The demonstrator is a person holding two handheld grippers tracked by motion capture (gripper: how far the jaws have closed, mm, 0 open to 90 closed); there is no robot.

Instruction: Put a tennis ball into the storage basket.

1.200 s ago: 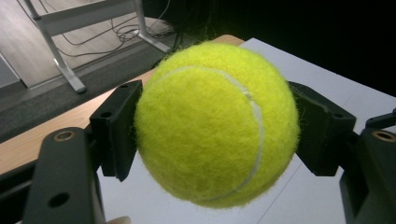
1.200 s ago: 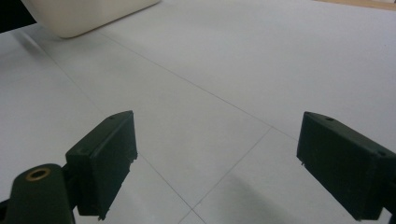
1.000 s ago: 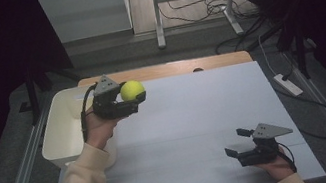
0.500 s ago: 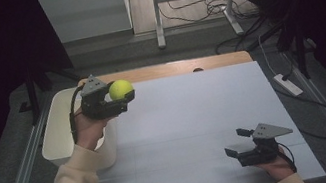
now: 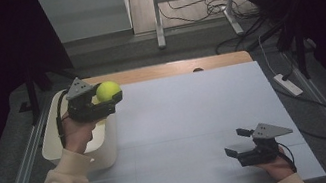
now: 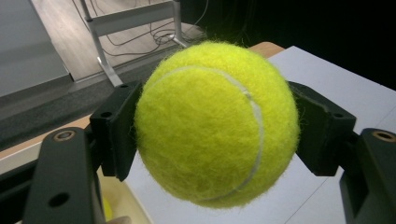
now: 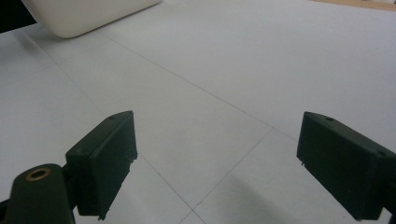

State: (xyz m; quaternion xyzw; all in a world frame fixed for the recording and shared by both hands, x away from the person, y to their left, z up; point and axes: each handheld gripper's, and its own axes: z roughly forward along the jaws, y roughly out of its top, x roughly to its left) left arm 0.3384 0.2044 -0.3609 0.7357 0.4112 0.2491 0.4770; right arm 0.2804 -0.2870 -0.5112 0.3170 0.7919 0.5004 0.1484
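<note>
**Tennis ball held over the white bin's edge**

From the high view I have the left gripper (image 5: 110, 99) raised at the bench's left side, its fingers pinching a yellow-green tennis ball (image 5: 108, 90). The ball hangs in the air above the right rim of the white bin (image 5: 54, 146), which stands against the left edge of the bench (image 5: 198, 131). In the left gripper view the ball (image 6: 217, 123) sits squarely between the two black fingers (image 6: 114, 130), one pad pressed against each side, its white seam curving down the face turned toward the camera. Below it I can see the white bench surface and a sliver of the bin's pale inside at the bottom left.

The right gripper (image 5: 235, 152) rests low over the near right part of the bench, well apart from the ball and the bin. Its fingers (image 7: 105, 158) are spread wide with nothing between them but bare white bench, and the right gripper view catches a rounded corner of the bin (image 7: 88, 16) far off at the top left.
</note>
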